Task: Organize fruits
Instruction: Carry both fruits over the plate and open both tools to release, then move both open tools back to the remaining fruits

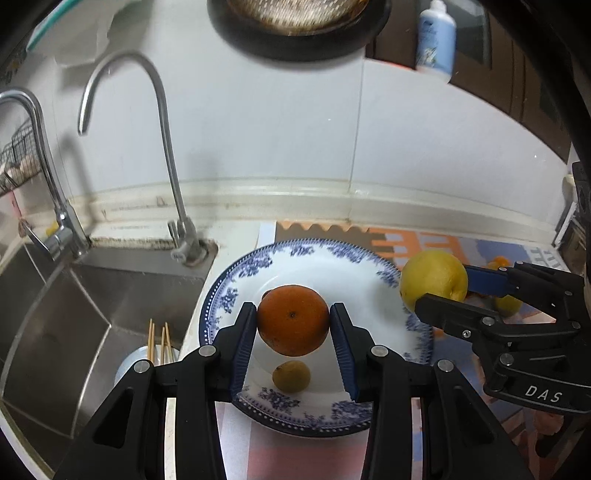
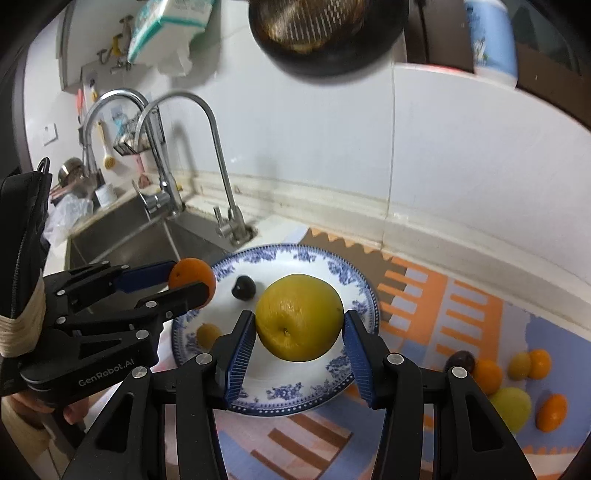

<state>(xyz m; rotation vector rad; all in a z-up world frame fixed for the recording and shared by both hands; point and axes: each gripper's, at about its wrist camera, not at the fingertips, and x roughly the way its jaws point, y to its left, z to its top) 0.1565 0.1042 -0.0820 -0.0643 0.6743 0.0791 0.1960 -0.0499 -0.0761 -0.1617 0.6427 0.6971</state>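
My left gripper [image 1: 293, 325] is shut on an orange [image 1: 293, 320] and holds it above the blue-and-white plate [image 1: 373, 266]; it also shows in the right wrist view [image 2: 184, 282] at the plate's left edge. My right gripper [image 2: 299, 328] is shut on a large yellow lemon [image 2: 298, 316] above the plate [image 2: 354, 280]; the lemon shows in the left wrist view [image 1: 434, 278] at the plate's right rim. On the plate lie a small yellow fruit [image 1: 291, 376] and a dark plum [image 2: 243, 287].
A steel sink [image 1: 66, 314] with two faucets [image 1: 166, 155] lies left of the plate. Several loose fruits [image 2: 517, 384] lie on the patterned mat [image 2: 461, 306] at right. The tiled wall [image 1: 277, 129] stands behind. A pan [image 1: 295, 26] hangs overhead.
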